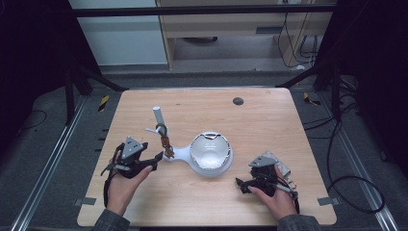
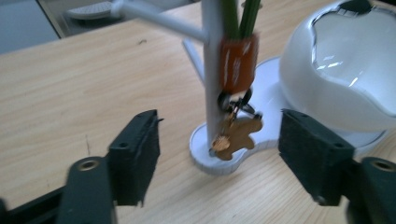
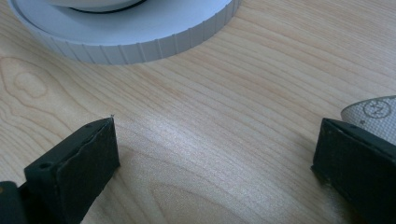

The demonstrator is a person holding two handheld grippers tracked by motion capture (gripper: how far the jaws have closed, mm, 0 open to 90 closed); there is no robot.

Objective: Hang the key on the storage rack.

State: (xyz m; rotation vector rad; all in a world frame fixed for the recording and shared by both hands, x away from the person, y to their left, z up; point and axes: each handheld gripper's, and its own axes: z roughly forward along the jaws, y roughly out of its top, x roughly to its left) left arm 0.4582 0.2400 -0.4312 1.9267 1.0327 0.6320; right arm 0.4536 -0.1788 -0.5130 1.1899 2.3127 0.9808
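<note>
Wooden table (image 1: 269, 120): my left gripper (image 2: 219, 154) gapes at the keychain (image 2: 236, 133); right gripper (image 3: 215, 163) idles, released. Next, I'd pinch it.

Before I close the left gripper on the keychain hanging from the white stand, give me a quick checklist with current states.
1. Left gripper open: ok.
2. Gingerbread charm between the jaws: ok, it hangs roughly centred ahead of them.
3. Keychain's green loop seated on the stand's peg: cannot tell.
4. White stand upright on its base: ok.
5. Right gripper open and empty, on bare table: ok.
6. White bowl clear of the left jaws: ok.
</note>
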